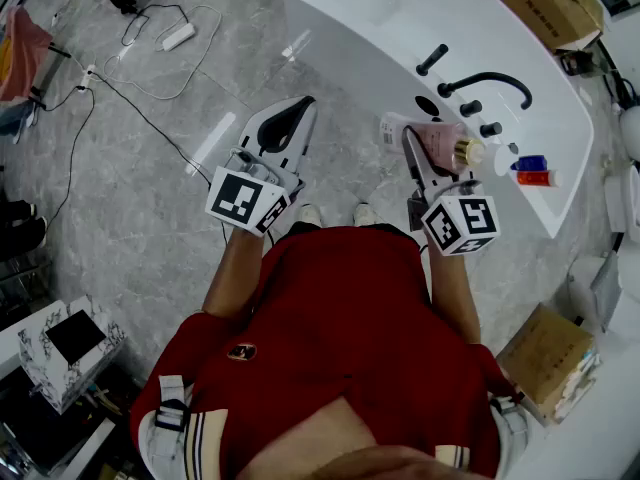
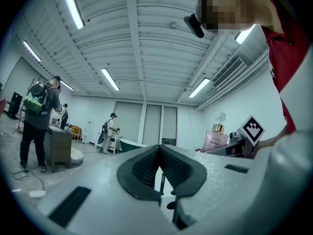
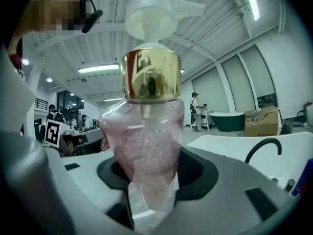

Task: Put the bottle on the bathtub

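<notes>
A: Bottle (image 3: 146, 146) description and state?
B: Clear pink body, gold collar, white pump head. Clamped at the lower body between the jaws of the right gripper (image 1: 418, 153), lying sideways in the head view.
A: Position relative to bathtub (image 1: 350, 28)?
B: White, glossy rim. Held over the near edge beside the black faucet (image 1: 490, 83); contact not determinable.

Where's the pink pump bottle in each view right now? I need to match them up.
Head view: bottle right of centre, at the bathtub rim.
Left gripper view: right side, mid-height.
Right gripper view: centre, close up.
Shared landmark: black tap, just past the bottle in the head view, lower right in the right gripper view.
</notes>
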The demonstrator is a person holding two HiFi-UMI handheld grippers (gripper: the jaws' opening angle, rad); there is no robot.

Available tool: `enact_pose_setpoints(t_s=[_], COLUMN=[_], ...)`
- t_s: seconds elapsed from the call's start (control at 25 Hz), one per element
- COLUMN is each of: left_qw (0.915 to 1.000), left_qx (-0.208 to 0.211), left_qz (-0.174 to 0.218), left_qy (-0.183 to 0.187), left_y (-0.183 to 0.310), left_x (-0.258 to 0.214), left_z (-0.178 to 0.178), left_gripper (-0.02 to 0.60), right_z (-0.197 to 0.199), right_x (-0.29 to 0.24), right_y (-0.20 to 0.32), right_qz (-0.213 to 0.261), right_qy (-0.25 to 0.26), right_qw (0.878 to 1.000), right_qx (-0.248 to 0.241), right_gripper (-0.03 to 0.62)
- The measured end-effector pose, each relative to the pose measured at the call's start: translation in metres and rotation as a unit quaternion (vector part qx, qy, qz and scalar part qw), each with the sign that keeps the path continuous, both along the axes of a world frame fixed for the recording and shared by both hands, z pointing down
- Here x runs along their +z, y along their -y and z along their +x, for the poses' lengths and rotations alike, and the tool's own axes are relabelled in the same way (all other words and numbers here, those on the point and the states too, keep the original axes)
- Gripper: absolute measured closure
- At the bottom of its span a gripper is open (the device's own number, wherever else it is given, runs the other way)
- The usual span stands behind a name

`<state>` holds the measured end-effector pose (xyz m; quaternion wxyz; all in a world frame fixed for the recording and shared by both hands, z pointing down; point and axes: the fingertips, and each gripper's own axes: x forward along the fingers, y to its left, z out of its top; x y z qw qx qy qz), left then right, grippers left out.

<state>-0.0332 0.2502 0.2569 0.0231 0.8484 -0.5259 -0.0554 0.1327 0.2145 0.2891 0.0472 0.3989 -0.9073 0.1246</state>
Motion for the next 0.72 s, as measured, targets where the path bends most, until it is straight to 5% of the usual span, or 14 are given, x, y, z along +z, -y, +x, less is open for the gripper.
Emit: enact_pose_setpoints(t_s=[0.72], left_qw=[0.9999], left_qx=[0.001], left_qz=[-0.009], left_qy=[-0.013], left_y=[0.019], left_x=[0.023], left_z=[-0.084], left_gripper=[0.574], right_z=[-0.057], right_x=[0.021], right_y=[0.043], right_qz=[-0.006], right_qy=[-0.058], right_qw=[0.996], right_qx=[0.069], right_gripper=[0.370])
